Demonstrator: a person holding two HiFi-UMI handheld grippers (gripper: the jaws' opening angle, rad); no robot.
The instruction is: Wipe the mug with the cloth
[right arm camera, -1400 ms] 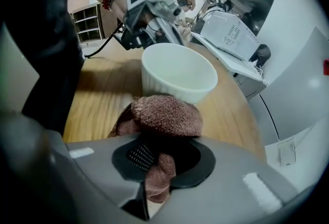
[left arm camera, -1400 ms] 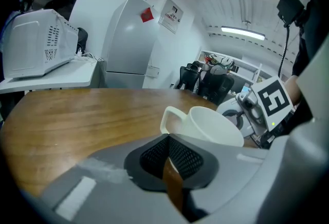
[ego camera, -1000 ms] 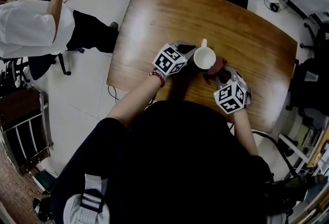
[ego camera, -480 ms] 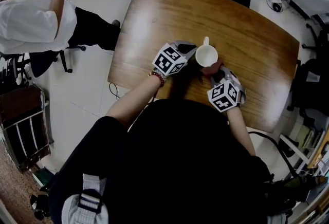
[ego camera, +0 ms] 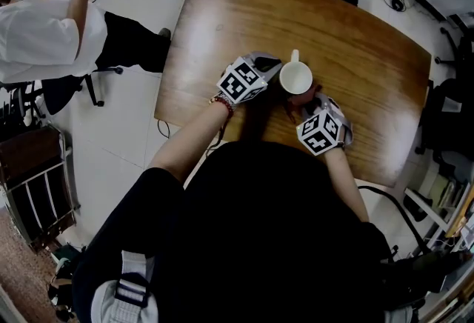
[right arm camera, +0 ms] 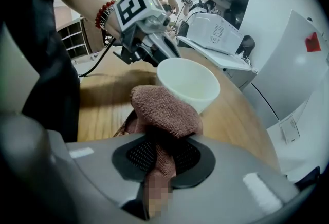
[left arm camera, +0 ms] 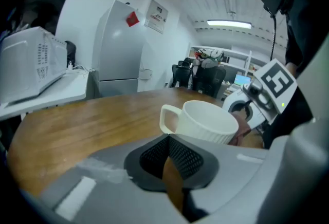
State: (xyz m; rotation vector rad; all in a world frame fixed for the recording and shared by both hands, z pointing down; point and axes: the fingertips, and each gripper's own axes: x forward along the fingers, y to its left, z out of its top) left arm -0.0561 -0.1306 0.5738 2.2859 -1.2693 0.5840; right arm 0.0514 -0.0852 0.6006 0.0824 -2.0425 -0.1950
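Pinching the cloth (right arm camera: pixel 165 109), the right hand-held gripper (ego camera: pixel 305 102) held it against the mug (ego camera: pixel 295 79); the left hand-held gripper (ego camera: pixel 269 67), jaws together, sat just beside the mug.

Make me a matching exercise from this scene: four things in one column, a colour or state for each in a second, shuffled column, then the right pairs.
Things:
1. mug
2. cloth
3. left gripper
4. table

States:
A. brown wood
B. jaws together, nothing between them
C. white, standing upright
D. reddish-brown, pinched by the right gripper

Pairs: 1-C, 2-D, 3-B, 4-A
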